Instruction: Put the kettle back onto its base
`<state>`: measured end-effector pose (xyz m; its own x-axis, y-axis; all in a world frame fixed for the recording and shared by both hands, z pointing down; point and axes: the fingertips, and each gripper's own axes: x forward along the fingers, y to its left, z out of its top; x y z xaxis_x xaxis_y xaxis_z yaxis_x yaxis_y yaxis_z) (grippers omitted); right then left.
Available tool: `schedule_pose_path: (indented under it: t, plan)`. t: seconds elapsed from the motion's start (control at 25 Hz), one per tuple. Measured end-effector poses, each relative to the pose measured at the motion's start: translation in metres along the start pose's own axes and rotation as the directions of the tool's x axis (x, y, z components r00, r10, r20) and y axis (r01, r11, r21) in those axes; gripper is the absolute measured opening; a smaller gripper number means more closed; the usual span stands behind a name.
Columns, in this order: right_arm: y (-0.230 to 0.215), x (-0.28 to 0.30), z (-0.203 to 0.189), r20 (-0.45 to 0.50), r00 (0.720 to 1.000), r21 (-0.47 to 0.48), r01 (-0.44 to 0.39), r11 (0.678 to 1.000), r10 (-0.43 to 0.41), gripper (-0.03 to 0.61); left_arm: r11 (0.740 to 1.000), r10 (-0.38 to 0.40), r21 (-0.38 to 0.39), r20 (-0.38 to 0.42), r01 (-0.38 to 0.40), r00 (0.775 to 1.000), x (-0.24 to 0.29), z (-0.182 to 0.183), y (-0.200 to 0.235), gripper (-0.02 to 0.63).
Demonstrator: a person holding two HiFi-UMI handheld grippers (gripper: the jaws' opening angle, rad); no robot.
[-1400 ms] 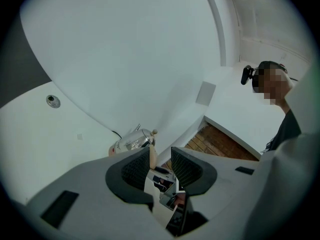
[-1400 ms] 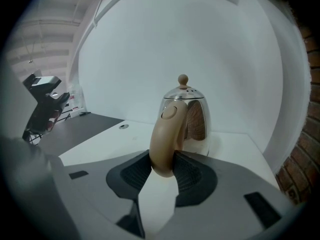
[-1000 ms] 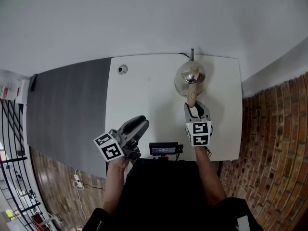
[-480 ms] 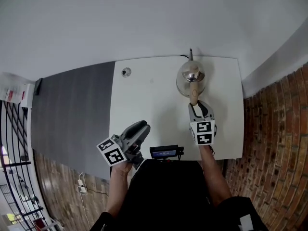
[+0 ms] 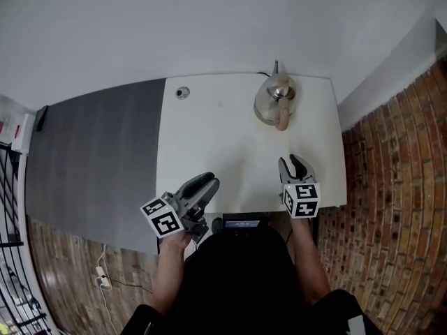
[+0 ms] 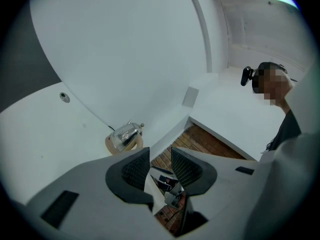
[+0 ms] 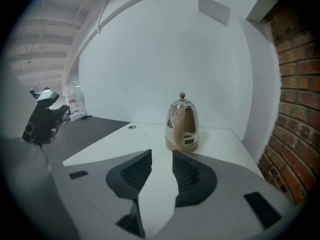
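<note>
Now: kettle (image 5: 276,98) stands on its base (image 7: 181,145), close to the far edge of the white table (image 5: 223,138). The brick wall (image 5: 391,187) lies right of the kettle, past the table's right edge. Right gripper (image 5: 295,165) hangs near side of the kettle, well apart, jaws spread, nothing between. Left gripper (image 5: 206,181) hangs near-left of the kettle, over the near edge, jaws spread, empty. Open tabletop runs from kettle to both.

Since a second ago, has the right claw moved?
Yes. The right claw has backed away from the kettle, toward the near edge of the table; a gap now separates them.
</note>
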<state>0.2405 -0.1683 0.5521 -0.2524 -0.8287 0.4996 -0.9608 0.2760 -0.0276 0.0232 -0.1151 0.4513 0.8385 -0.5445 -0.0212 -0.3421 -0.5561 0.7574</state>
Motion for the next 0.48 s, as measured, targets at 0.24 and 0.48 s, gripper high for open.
schedule_pose_path:
  t: [0.24, 0.48]
  plan:
    - [0.025, -0.092, -0.017, 0.073, 0.997, 0.108, 0.012, 0.994, -0.020, 0.134, 0.992, -0.118, -0.039, -0.036, 0.117, 0.992, -0.017, -0.038, -0.026, 0.147]
    - [0.022, -0.152, -0.015, 0.167, 0.985, 0.190, 0.002, 0.982, -0.035, 0.098, 0.984, -0.180, -0.023, -0.070, 0.179, 0.981, -0.019, -0.065, -0.056, 0.147]
